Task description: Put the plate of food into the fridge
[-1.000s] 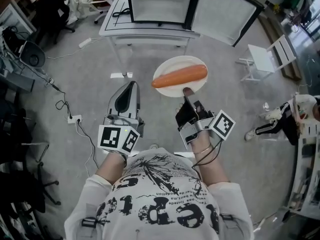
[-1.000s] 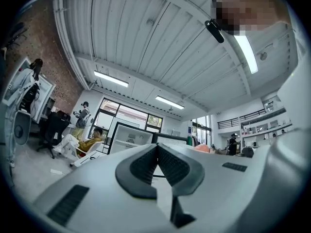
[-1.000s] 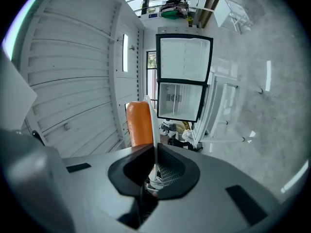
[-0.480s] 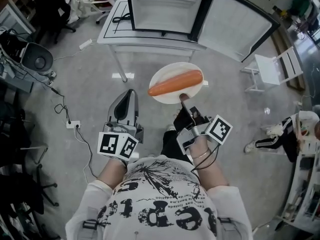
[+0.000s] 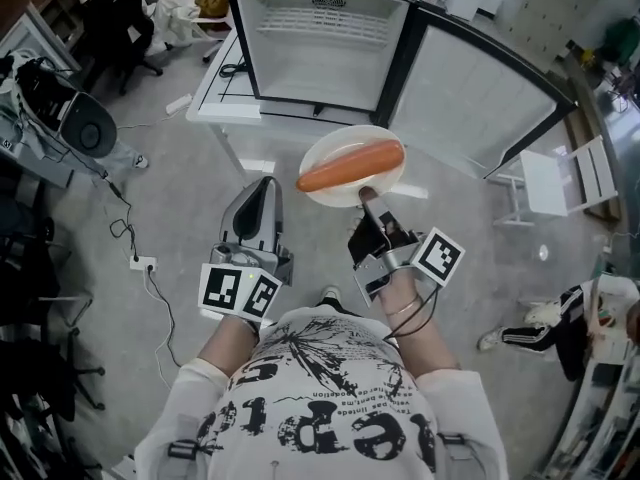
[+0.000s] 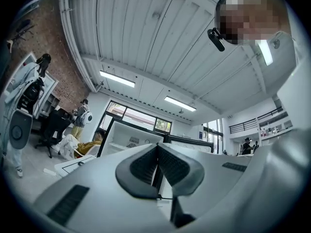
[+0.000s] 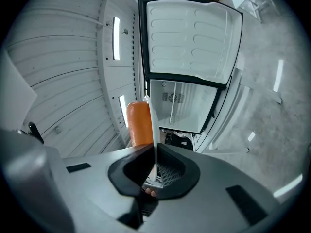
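White plate (image 5: 349,139) level, bearing orange carrot (image 5: 350,165); fridge (image 5: 320,48) open

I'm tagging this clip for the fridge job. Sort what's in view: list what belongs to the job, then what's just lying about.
Belongs to the job:
- plate, its rim clamped in the jaws of the right gripper
- carrot on the plate
- fridge, door open
- table under the fridge

Just lying about:
- white folding chair
- power strip on the floor
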